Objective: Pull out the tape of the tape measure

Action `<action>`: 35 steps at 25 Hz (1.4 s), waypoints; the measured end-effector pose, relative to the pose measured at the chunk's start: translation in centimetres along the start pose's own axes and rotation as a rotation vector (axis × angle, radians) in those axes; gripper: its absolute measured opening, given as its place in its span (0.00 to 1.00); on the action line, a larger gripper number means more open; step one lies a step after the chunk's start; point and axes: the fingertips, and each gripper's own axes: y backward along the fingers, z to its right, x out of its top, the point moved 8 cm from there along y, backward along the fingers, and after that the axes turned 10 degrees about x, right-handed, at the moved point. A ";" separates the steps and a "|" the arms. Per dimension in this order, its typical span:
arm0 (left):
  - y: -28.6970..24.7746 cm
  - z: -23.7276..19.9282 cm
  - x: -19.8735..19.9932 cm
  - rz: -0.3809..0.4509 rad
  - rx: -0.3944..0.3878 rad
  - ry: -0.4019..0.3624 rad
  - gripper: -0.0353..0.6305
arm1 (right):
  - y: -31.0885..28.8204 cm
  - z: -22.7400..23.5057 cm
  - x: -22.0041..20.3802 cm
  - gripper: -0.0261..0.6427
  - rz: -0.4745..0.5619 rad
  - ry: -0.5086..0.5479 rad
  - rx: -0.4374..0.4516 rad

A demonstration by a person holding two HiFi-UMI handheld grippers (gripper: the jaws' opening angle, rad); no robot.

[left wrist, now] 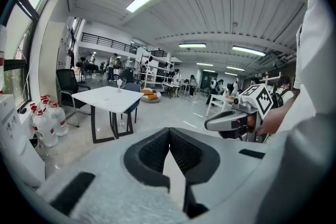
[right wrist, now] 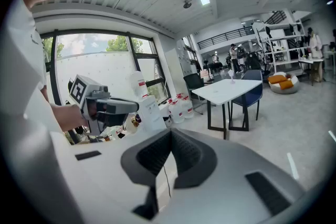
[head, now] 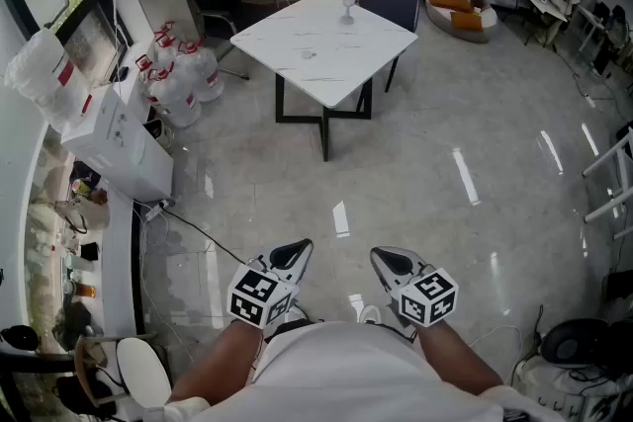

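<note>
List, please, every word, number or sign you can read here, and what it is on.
No readable text anywhere.
Red labels on the plastic bottles: too small to read.
Left gripper and right gripper: only black-and-white square patterns, no letters.

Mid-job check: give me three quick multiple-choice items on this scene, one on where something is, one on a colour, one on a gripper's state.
1. The table stands:
A) between the two grippers
B) well ahead of the left gripper and right gripper, across the floor
C) directly under them

2. Its top is:
A) black
B) white
C) orange

3. The left gripper's jaws are:
A) wide apart
B) shut on a tape measure
C) shut, with nothing between

Answers:
1 B, the head view shows floor between grippers and table.
2 B, the top is white in every view.
3 C, the left gripper view shows its pads meeting on nothing.
</note>
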 end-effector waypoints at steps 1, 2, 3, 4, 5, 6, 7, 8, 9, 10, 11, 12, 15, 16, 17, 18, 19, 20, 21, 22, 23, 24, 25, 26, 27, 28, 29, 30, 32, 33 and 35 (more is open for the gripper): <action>-0.1 -0.1 0.1 0.001 0.003 -0.001 0.07 | -0.1 0.1 0.0 0.04 -0.002 -0.004 0.000; -0.1 -0.3 0.1 0.002 0.005 -0.001 0.07 | -0.2 0.2 -0.1 0.04 -0.004 -0.007 0.001; -0.1 -0.4 0.2 0.003 0.007 -0.001 0.07 | -0.3 0.3 0.0 0.04 -0.005 -0.008 0.001; -0.2 -0.6 0.2 0.004 0.008 -0.001 0.07 | -0.4 0.3 0.1 0.04 -0.004 -0.007 0.001; -0.1 -0.8 0.3 0.005 0.010 -0.001 0.07 | -0.5 0.2 0.2 0.04 -0.002 -0.005 0.001; -0.1 -1.0 0.3 0.007 0.010 -0.001 0.07 | -0.7 0.1 0.4 0.04 0.000 -0.002 0.001; 0.0 -1.2 0.4 0.009 0.009 -0.002 0.07 | -0.8 0.0 0.6 0.04 0.002 -0.001 0.000; 0.0 -1.3 0.5 0.011 0.008 -0.004 0.07 | -0.9 0.0 0.7 0.04 0.003 0.000 -0.001; 0.0 -1.4 0.6 0.014 0.005 -0.007 0.07 | -1.1 -0.1 0.8 0.04 0.004 0.001 -0.002; 0.1 -1.5 0.6 0.017 0.004 -0.011 0.07 | -1.2 -0.2 0.9 0.04 0.005 0.000 -0.003; 0.1 -1.7 0.6 0.020 0.002 -0.015 0.07 | -1.4 -0.4 0.9 0.04 0.008 0.000 -0.003; 0.2 -1.9 0.7 0.022 0.001 -0.017 0.07 | -1.6 -0.6 0.9 0.04 0.012 0.001 0.000; 0.5 -2.7 0.6 0.028 -0.003 -0.013 0.07 | -2.3 -1.6 1.1 0.05 0.017 0.006 0.023; 0.7 -3.1 0.6 0.030 -0.004 -0.014 0.07 | -2.6 -1.9 1.1 0.05 0.014 0.011 0.024; 1.0 -3.4 0.5 0.033 -0.005 -0.017 0.07 | -3.0 -2.3 1.1 0.05 0.008 0.021 0.018; 1.3 -3.8 0.5 0.036 -0.008 -0.023 0.07 | -3.4 -2.7 1.1 0.05 0.002 0.033 0.006; 1.6 -4.3 0.5 0.039 -0.011 -0.029 0.07 | -3.8 -3.1 1.1 0.05 -0.002 0.042 -0.006; 2.0 -4.7 0.4 0.040 -0.016 -0.036 0.07 | -4.2 -3.5 1.1 0.05 0.000 0.043 -0.017; 2.4 -5.2 0.3 0.042 -0.020 -0.040 0.07 | -4.6 -3.9 1.1 0.05 0.006 0.038 -0.027; 2.9 -5.7 0.2 0.042 -0.024 -0.042 0.07 | -4.9 -4.4 1.1 0.05 0.013 0.031 -0.036; 3.4 -6.2 0.0 0.043 -0.029 -0.040 0.07 | -5.3 -4.8 1.1 0.05 0.019 0.025 -0.047; 3.8 -6.6 -0.1 0.042 -0.037 -0.035 0.07 | -5.6 -5.2 1.1 0.05 0.024 0.022 -0.058; 4.2 -7.1 -0.2 0.042 -0.047 -0.029 0.07 | -5.8 -5.6 1.1 0.05 0.028 0.021 -0.068; 4.6 -7.5 -0.3 0.039 -0.058 -0.024 0.07 | -6.1 -6.0 1.0 0.05 0.030 0.021 -0.078; 4.9 -7.9 -0.5 0.034 -0.068 -0.023 0.07 | -6.4 -6.4 0.9 0.05 0.031 0.020 -0.086; 5.0 -8.3 -0.8 0.027 -0.075 -0.026 0.07 | -6.7 -6.7 0.6 0.05 0.030 0.018 -0.091; 5.1 -8.7 -1.1 0.018 -0.078 -0.028 0.07 | -7.1 -6.9 0.4 0.05 0.025 0.013 -0.094; 5.1 -9.1 -1.5 0.008 -0.078 -0.026 0.07 | -7.4 -7.0 0.1 0.05 0.019 0.005 -0.095; 4.9 -9.5 -1.9 -0.003 -0.077 -0.013 0.07 | -7.6 -6.9 -0.1 0.05 0.012 -0.013 -0.094; 4.7 -9.6 -1.9 -0.004 -0.080 -0.009 0.07 | -7.6 -6.7 0.0 0.05 0.012 -0.018 -0.097; 4.1 -9.7 -1.6 -0.002 -0.088 -0.016 0.07 | -7.8 -5.9 0.4 0.05 0.016 -0.019 -0.106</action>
